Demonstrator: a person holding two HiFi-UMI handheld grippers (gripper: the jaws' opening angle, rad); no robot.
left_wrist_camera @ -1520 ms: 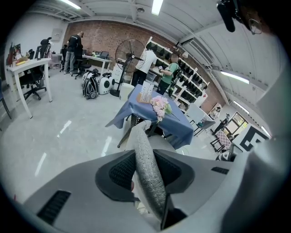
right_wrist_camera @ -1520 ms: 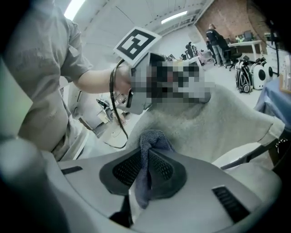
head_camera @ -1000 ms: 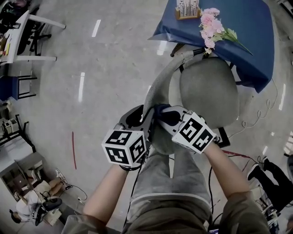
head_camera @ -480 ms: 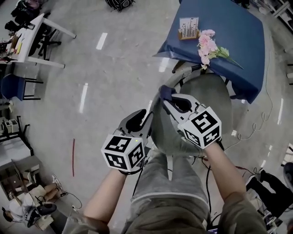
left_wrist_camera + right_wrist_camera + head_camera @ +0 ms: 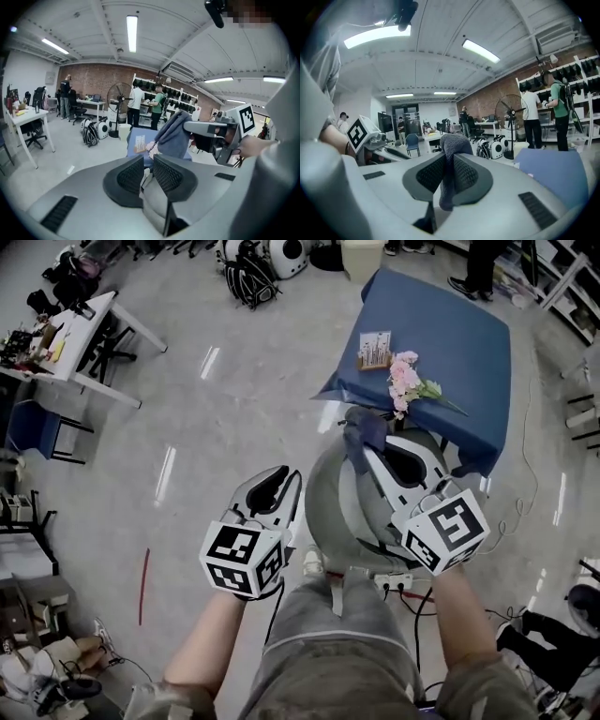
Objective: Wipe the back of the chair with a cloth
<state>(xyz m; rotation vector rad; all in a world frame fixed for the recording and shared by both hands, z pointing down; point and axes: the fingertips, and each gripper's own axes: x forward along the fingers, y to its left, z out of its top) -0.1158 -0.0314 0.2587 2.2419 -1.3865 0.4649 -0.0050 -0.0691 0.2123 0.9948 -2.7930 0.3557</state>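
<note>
While the right gripper (image 5: 449, 174) pinches the blue-grey cloth (image 5: 451, 143) | cloth is up over the back of the grey chair (image 5: 328, 502) | left gripper (image 5: 149, 174) beside it: jaws just closing, narrow gap, nothing between | behind: blue tabletop (image 5: 459, 334), pink flowers (image 5: 405, 381)

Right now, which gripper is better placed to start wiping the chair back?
Right. The right gripper is shut on the cloth, close to the chair back. The left gripper, whose jaws have just been closing, has nothing between them.
</note>
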